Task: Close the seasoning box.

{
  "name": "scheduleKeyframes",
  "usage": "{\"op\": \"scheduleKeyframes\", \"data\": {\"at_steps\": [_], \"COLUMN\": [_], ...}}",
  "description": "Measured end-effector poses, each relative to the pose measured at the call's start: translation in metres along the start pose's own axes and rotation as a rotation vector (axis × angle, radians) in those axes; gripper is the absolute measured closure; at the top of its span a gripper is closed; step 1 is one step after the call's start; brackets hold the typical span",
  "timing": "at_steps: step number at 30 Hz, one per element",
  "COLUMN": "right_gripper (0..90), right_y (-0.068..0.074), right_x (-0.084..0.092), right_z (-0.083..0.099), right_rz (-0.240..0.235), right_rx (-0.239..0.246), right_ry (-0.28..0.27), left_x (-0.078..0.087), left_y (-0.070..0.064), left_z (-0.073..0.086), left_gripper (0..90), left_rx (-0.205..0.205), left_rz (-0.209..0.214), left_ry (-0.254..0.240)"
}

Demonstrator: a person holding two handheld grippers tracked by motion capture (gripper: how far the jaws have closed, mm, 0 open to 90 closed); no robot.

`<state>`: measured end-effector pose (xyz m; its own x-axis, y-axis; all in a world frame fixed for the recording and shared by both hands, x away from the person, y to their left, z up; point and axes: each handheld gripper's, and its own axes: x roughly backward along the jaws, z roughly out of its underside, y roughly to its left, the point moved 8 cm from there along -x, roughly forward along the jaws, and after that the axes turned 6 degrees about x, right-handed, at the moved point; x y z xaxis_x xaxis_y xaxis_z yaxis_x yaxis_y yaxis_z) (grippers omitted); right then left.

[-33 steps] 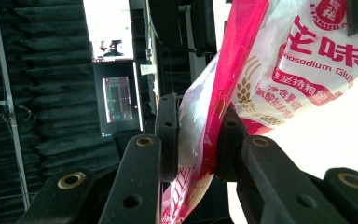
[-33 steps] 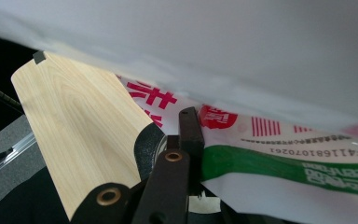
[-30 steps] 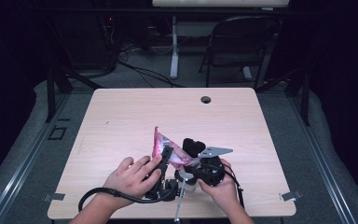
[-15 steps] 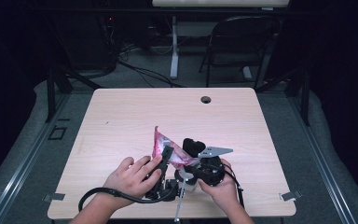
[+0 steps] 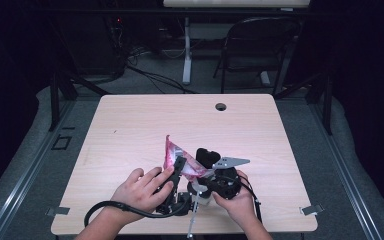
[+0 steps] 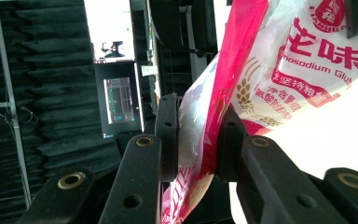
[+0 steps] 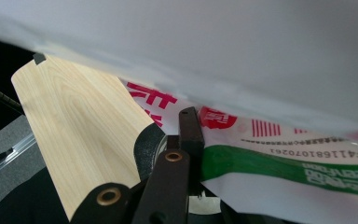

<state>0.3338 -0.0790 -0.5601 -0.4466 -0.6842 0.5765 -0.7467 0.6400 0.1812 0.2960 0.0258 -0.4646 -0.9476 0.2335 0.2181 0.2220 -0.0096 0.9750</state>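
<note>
A red and white plastic food bag with printed lettering is held up over the table's near middle, between both grippers. My left gripper pinches the bag's lower red edge; in the left gripper view its jaws press the bag from both sides. My right gripper, with a grey three-cornered plate on top, grips the bag's right side. In the right gripper view its jaws are closed on the bag, which shows a green band here. Both hands sit close together near the table's front edge.
The light wooden table has a round cable hole near its far edge. A black chair and a white stand leg are on the floor beyond it. A black cable loops off the left gripper.
</note>
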Motion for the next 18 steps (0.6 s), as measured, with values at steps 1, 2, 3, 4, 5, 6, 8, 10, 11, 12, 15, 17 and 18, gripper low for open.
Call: {"op": "scheduleKeyframes", "data": {"at_steps": [1,2,3,4,5,6,8,10,11,12,15,17,18], "right_gripper": [90.0,90.0,90.0,90.0,90.0,90.0,90.0,90.0,90.0,90.0,90.0,90.0,90.0], "right_y": [0.0000,0.0000,0.0000,-0.0001,-0.0002,-0.0002,0.0002,0.0001,0.0000,0.0000,0.0000,-0.0002,-0.0003], "right_x": [-0.0001,0.0000,0.0001,0.0001,0.0001,0.0001,0.0001,0.0000,0.0001,0.0002,0.0001,0.0003,0.0004], "right_z": [-0.0001,-0.0001,-0.0001,-0.0001,-0.0001,-0.0001,-0.0001,-0.0002,-0.0002,-0.0001,-0.0002,-0.0002,-0.0003], "right_rz": [0.001,0.000,0.001,0.001,0.000,0.000,-0.001,-0.001,0.000,0.000,0.000,0.001,0.001], "right_rx": [0.000,0.000,0.000,0.000,-0.001,0.000,0.000,0.000,0.000,0.000,0.000,0.000,0.000], "right_ry": [-0.001,-0.001,-0.001,-0.001,-0.001,-0.001,-0.001,-0.002,-0.002,-0.001,-0.002,-0.002,-0.002], "left_x": [0.0003,0.0003,0.0004,0.0003,0.0004,0.0002,0.0003,0.0004,0.0005,0.0005,0.0004,0.0006,0.0006], "left_y": [0.0011,0.0012,0.0012,0.0012,0.0012,0.0011,0.0012,0.0010,0.0010,0.0009,0.0010,0.0012,0.0011], "left_z": [-0.0003,-0.0006,-0.0006,-0.0006,-0.0006,-0.0008,-0.0008,-0.0010,-0.0010,-0.0010,-0.0009,-0.0005,-0.0001], "left_gripper": [76.0,76.0,76.0,76.0,76.1,76.1,76.0,76.1,76.0,76.1,76.0,76.1,76.1], "left_rx": [-0.009,-0.008,-0.008,-0.008,-0.008,-0.004,-0.004,-0.003,-0.003,-0.003,-0.002,-0.004,-0.002], "left_rz": [-0.006,-0.008,-0.008,-0.008,-0.008,-0.009,-0.009,-0.010,-0.009,-0.010,-0.009,-0.009,-0.009], "left_ry": [-0.001,-0.004,-0.004,-0.004,-0.004,-0.008,-0.007,-0.008,-0.008,-0.009,-0.009,-0.006,-0.006]}}
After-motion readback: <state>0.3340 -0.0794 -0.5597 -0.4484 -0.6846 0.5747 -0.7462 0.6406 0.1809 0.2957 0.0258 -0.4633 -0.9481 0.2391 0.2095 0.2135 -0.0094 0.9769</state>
